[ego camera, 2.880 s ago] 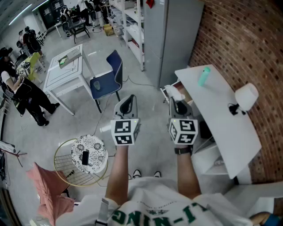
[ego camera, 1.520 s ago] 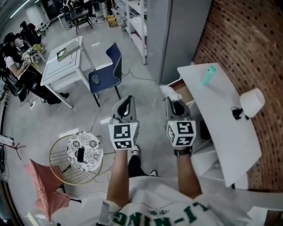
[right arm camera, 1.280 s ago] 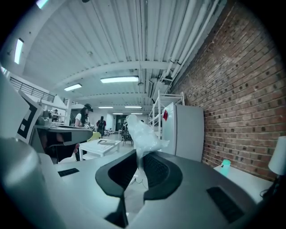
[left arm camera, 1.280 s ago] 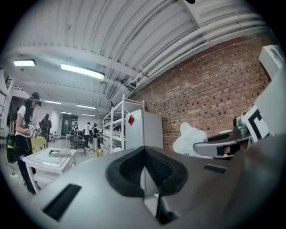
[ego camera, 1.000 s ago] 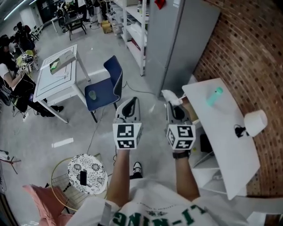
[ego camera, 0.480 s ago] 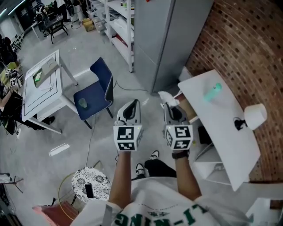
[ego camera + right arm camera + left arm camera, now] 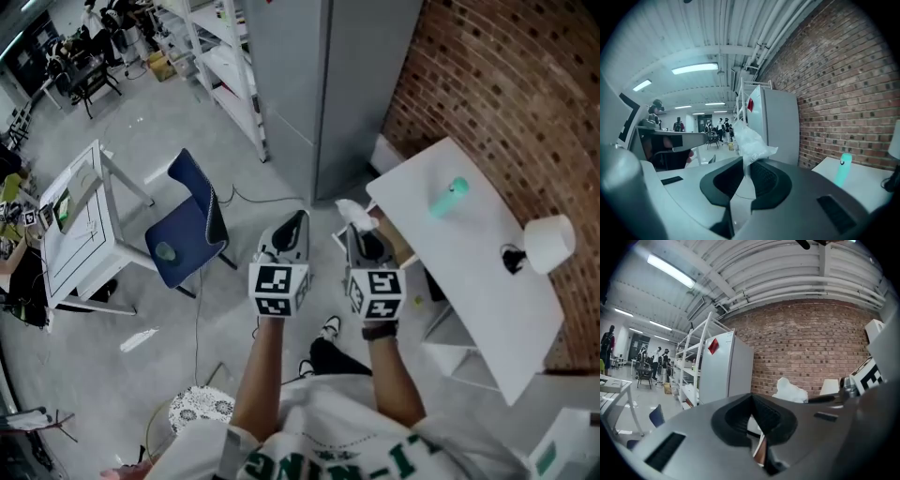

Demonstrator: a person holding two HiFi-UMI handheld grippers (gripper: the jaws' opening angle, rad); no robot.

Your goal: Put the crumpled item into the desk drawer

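Crumpled item (image 7: 751,140) — pinched between right gripper (image 7: 744,166) jaws

Bare red brick (image 7: 525,94) lines one side of a large workshop with a pale grey concrete floor (image 7: 141,141). A tall grey cabinet (image 7: 319,94) stands against the brick, with open white metal shelving (image 7: 216,56) just beside it. A white desk (image 7: 469,281) sits along the same wall. Well apart on the open floor, a blue chair (image 7: 183,230) stands beside a white table (image 7: 75,234). Overhead, a fluorescent strip light (image 7: 695,68) glows on a ribbed white ceiling (image 7: 693,33), and pale pipes (image 7: 773,28) run along the top of the brickwork.
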